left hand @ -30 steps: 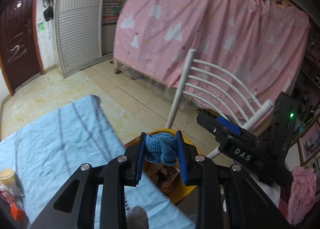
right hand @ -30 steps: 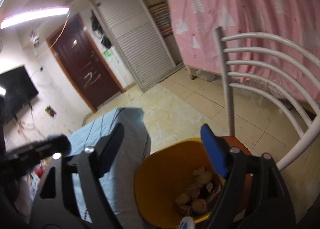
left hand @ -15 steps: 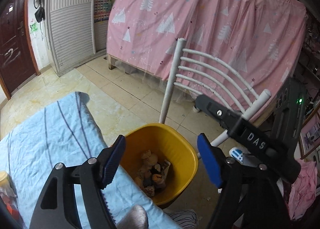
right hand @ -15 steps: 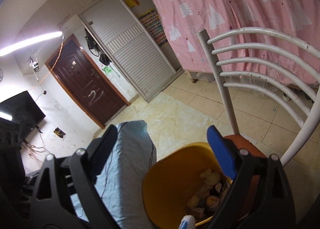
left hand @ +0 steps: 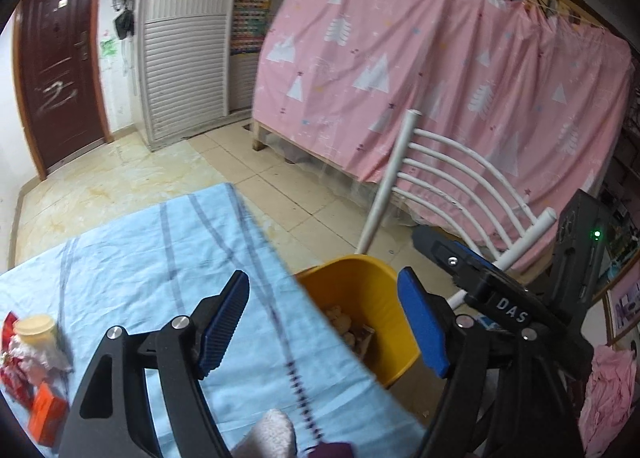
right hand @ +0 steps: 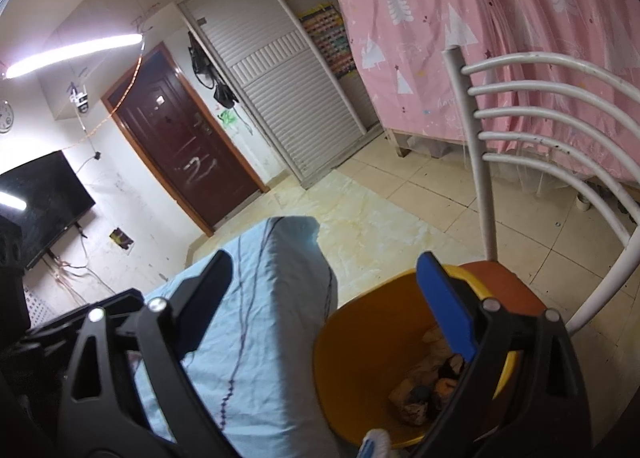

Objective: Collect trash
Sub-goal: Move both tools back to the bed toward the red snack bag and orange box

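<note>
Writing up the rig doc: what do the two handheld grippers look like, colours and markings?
Both look alike. The left gripper has glossy black angular finger arms with triangular cutouts, silver pivot screws and ribbed blue pads on the fingers. The right gripper has the same build; from the left wrist its black body shows white "DAS" lettering and a small green light. No cables, sleeves or hands are visible.

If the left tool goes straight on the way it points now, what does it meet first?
Probably the blue striped cloth at its edge, or the yellow trash bin just beyond; depth is unclear. The left tool is open and empty.
</note>
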